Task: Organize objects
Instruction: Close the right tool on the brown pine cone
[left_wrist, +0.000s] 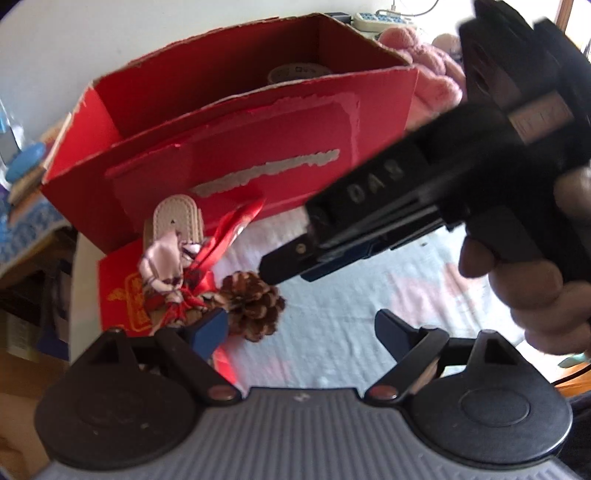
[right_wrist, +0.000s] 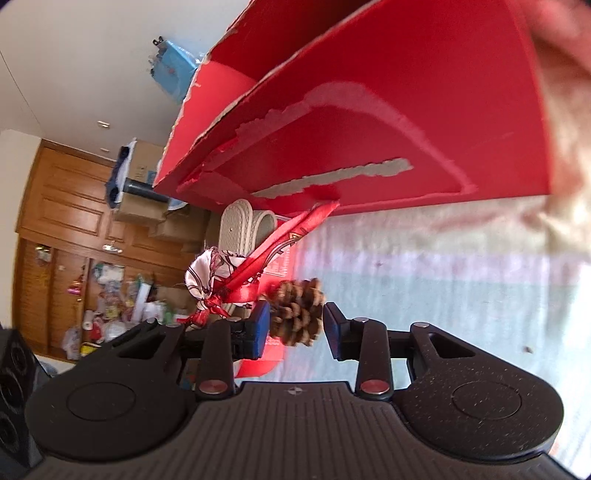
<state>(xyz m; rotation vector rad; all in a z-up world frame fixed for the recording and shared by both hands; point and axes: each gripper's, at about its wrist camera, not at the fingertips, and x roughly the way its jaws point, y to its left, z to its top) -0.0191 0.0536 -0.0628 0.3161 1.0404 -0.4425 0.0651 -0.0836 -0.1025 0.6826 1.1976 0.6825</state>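
Left wrist view: the left gripper has its jaws spread wide with nothing between them, hovering over a pale bedsheet. Just off its left fingertip lies a knotted red and white scarf, with a beige slipper beyond that. The pine cone sits on the sheet just ahead of the left finger, between the two fingertips' line and the red cardboard box, which stands open-topped further ahead. To the right, the right gripper reaches in from above, held in a hand, its tip just above the cone.

Right wrist view: the camera is rolled on its side. The scarf lies ahead of the left finger, the slipper past it. The right gripper has its fingers moderately apart on either side of the pine cone; the left pad is against it, and a gap shows at the right pad. The red box fills the space ahead.
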